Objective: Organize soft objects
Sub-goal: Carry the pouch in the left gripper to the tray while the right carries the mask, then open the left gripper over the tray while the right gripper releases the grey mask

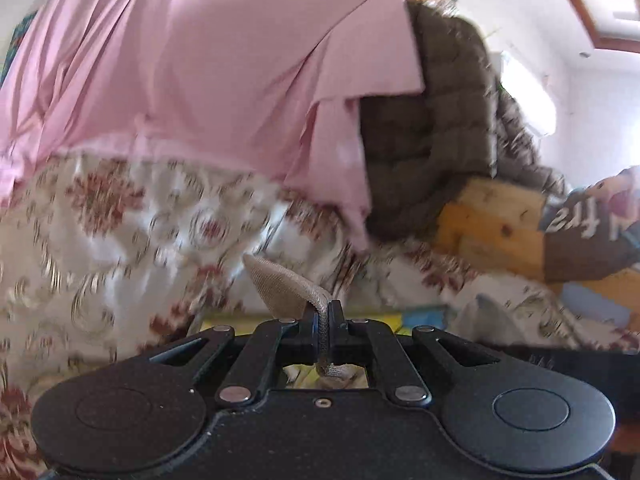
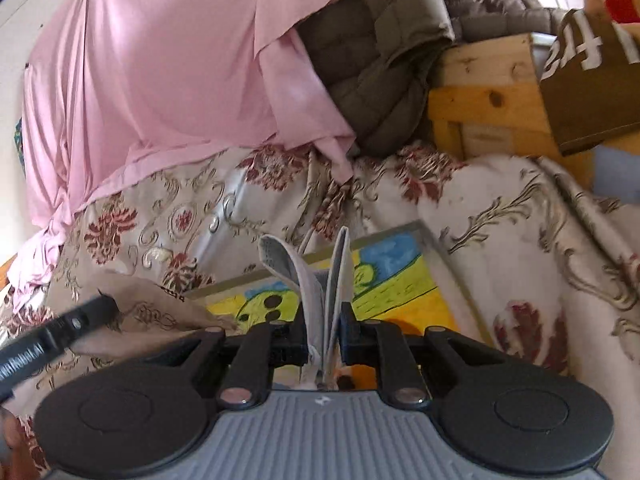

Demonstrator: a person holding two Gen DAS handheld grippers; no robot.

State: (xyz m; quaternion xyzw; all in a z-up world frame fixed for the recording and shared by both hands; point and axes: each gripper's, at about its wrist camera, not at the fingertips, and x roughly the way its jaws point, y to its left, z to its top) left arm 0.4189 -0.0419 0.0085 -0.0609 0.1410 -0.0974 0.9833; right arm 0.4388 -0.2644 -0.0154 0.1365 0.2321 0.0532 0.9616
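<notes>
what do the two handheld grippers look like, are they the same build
Nearly. Both the left gripper and the right gripper are matte black, with two round discs at the sides, angled link arms with silver pivot pins, and two narrow black fingers. The bodies differ: the left one's is plain speckled black with a small screw, the right one's is grey, ribbed, with a small pale logo. No cables or sleeves show.

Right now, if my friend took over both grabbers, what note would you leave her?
Left gripper: shut on a beige fabric piece.
Right gripper: fingers clamped on a folded grey-white fabric piece.
Both pieces are held in the air above the floral bedspread and a colourful drawing.
Pink sheet hangs behind; a brown quilted jacket is slumped over a wooden frame.
Done: both pieces picked up.
Left: set them down tidily; where they go isn't visible.
</notes>
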